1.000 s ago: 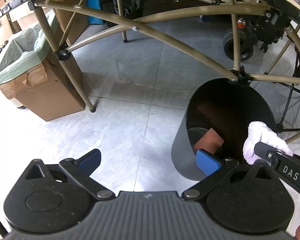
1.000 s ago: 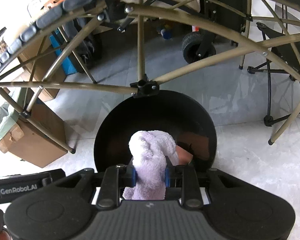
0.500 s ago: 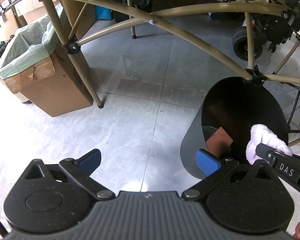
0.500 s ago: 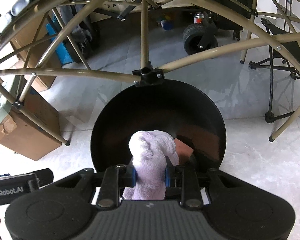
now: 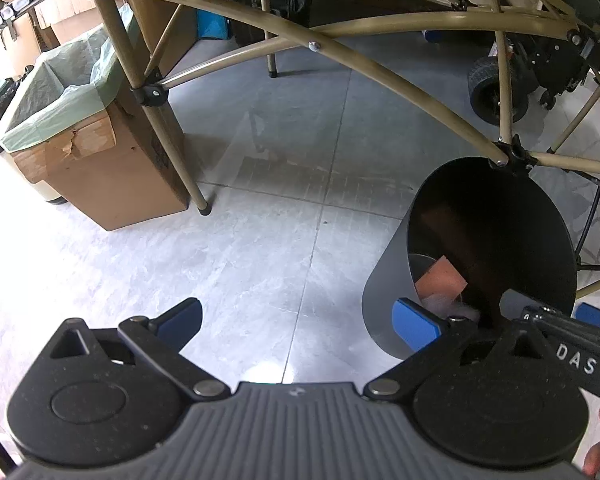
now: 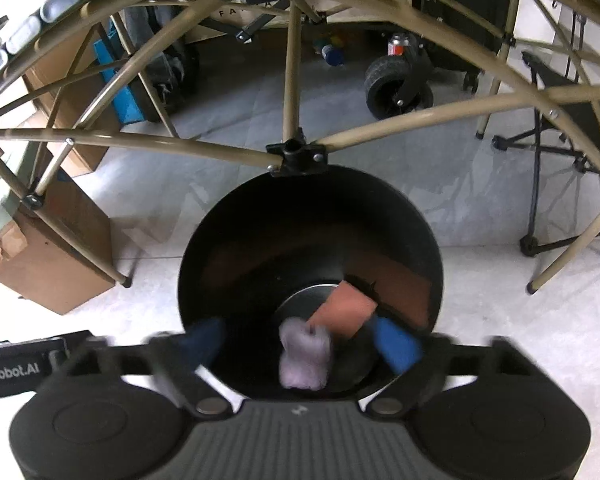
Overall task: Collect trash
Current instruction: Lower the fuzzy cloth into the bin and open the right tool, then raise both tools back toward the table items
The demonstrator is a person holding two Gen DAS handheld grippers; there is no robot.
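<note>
A black round bin [image 6: 420,248] stands on the tiled floor under a folding table frame. My right gripper [image 6: 300,340] hangs over its mouth with its jaws opening, both blue pads spread wide and blurred. The pale purple fluffy wad [image 6: 303,356] is loose between them, touching neither pad, inside the bin's mouth beside a reddish-brown card piece [image 6: 344,312]. In the left wrist view the same bin [image 5: 388,300] sits at right, with a bit of the wad [image 5: 440,304] and the card [image 5: 440,280] inside. My left gripper [image 5: 296,320] is open above bare floor, left of the bin.
A cardboard box lined with a green bag [image 5: 72,132] stands at the left by a table leg [image 5: 168,132]. Tan table struts [image 6: 292,80] cross overhead. A wheeled cart [image 5: 496,92] and a folding chair frame [image 6: 560,148] stand behind the bin.
The right gripper's jaws have swung apart and let go of the purple wad, which now drops into the bin. The left gripper stays open and has barely moved.
</note>
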